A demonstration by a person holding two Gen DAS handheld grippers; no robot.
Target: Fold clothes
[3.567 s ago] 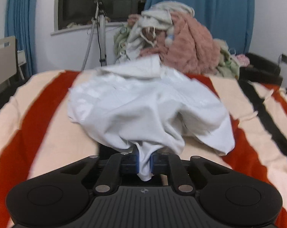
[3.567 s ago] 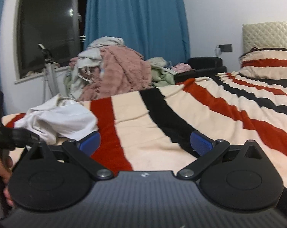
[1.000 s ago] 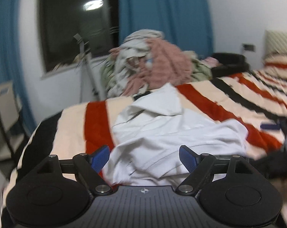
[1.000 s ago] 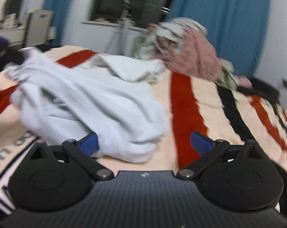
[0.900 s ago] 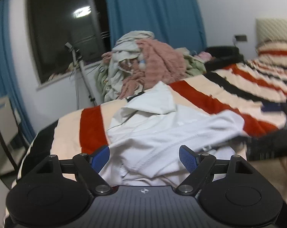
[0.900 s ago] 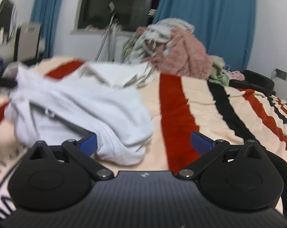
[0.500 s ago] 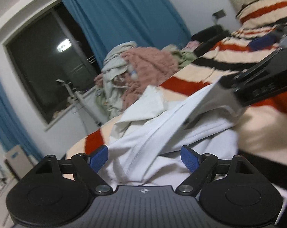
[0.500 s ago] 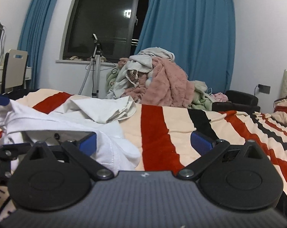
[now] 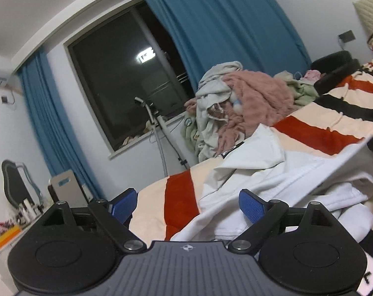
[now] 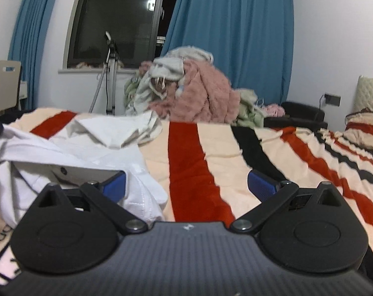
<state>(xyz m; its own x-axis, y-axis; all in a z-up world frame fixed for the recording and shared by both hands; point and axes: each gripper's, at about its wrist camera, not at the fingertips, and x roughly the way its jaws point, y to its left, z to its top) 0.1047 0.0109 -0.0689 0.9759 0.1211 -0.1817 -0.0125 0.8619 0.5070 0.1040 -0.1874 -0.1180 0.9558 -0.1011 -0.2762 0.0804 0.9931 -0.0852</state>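
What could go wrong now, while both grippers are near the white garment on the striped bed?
1. The white garment lies crumpled in several layers, so the left gripper, its jaws opening with nothing pinched, may catch two layers together.
2. The right gripper is open beside the garment's edge; closing there might grab the striped blanket too.
3. A second white cloth overlaps the garment and could be dragged along.
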